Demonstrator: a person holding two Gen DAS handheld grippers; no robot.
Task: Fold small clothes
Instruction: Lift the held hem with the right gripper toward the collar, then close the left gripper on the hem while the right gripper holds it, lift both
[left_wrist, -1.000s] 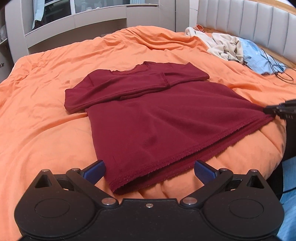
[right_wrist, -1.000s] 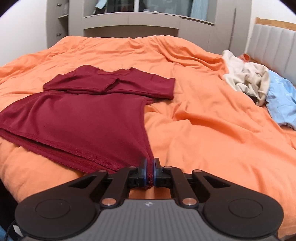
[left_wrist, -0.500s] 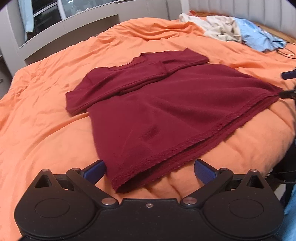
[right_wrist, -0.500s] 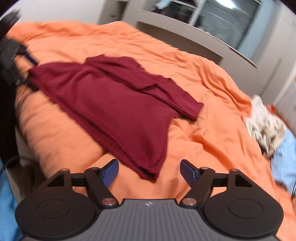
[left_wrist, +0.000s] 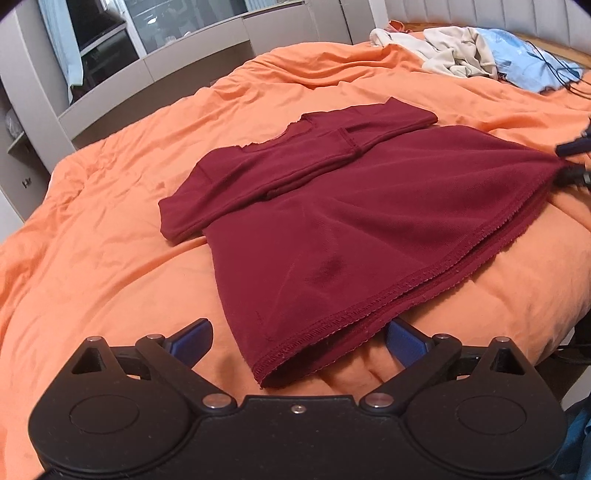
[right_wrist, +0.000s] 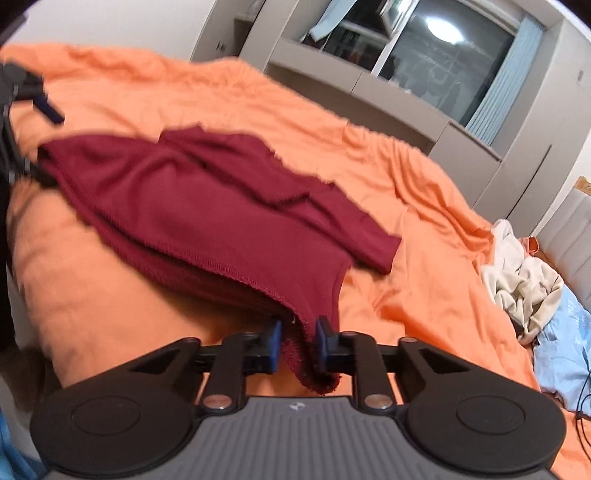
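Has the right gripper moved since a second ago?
Yes. The right gripper rolled and let go, and its jaws are now closing around the shirt hem corner again; the window has tilted and shifted right in its view.

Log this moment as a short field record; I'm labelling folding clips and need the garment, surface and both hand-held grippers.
garment: dark red top, sleeves folded across chest, lying flat
surface: orange duvet
left hand-held gripper: open, straddling the near hem corner, not gripping
right hand-held gripper: jaws closing, the other hem corner between them, pads not yet pressing
other items: beige clothes and light blue cloth by the headboard
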